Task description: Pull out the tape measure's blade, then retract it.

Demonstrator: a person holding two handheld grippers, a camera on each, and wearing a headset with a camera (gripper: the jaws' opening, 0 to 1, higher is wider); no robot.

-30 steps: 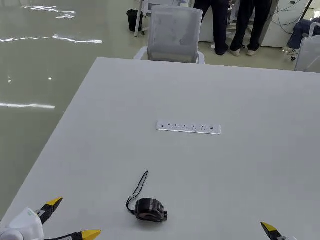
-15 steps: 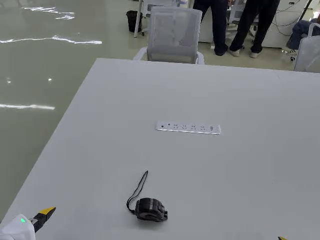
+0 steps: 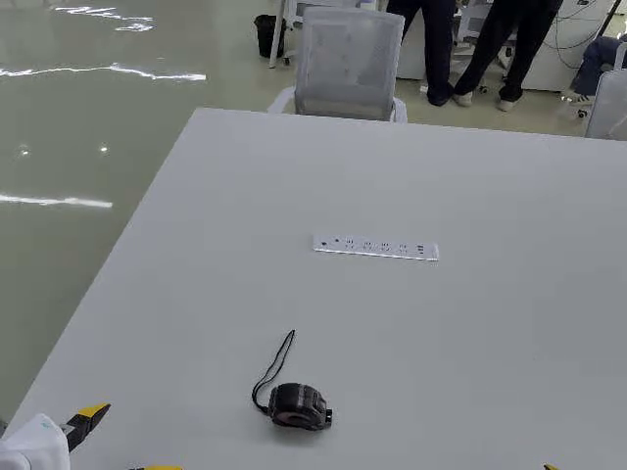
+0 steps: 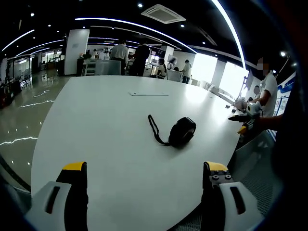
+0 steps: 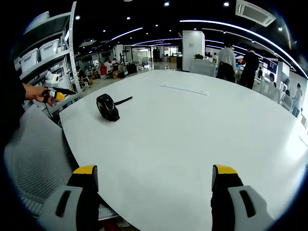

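Stretching far out in front of the person was a big white table [image 3: 245, 196]. A flat white power strip [image 3: 376, 248] lay on it. Past the power strip, on the far side from the person, stood a grey chair [image 3: 348, 64]. Further past it, some people [image 3: 431, 49] stood on a shiny floor [image 3: 78, 147].

The left tongs [image 4: 145, 167] were on the person's side of the power strip, well apart from it and far off to its left. Their two jaws had yellow tips. The jaws stood wide apart and nothing was between them.

The right tongs [image 5: 156, 169] were also on the person's side of the power strip, well apart from it and off to its right. Their jaws were wide apart too, and they held nothing.

The tape measure [image 3: 300, 405] lay on the table on the person's side of the power strip, well apart from it and a little to its left. It was small and black. It sat between the two tongs and touched neither of them.

A thin black strap [image 3: 277, 367] was joined to the tape measure. The strap lay flat on the table in a long loop, and the loop's end pointed toward the power strip without reaching it.
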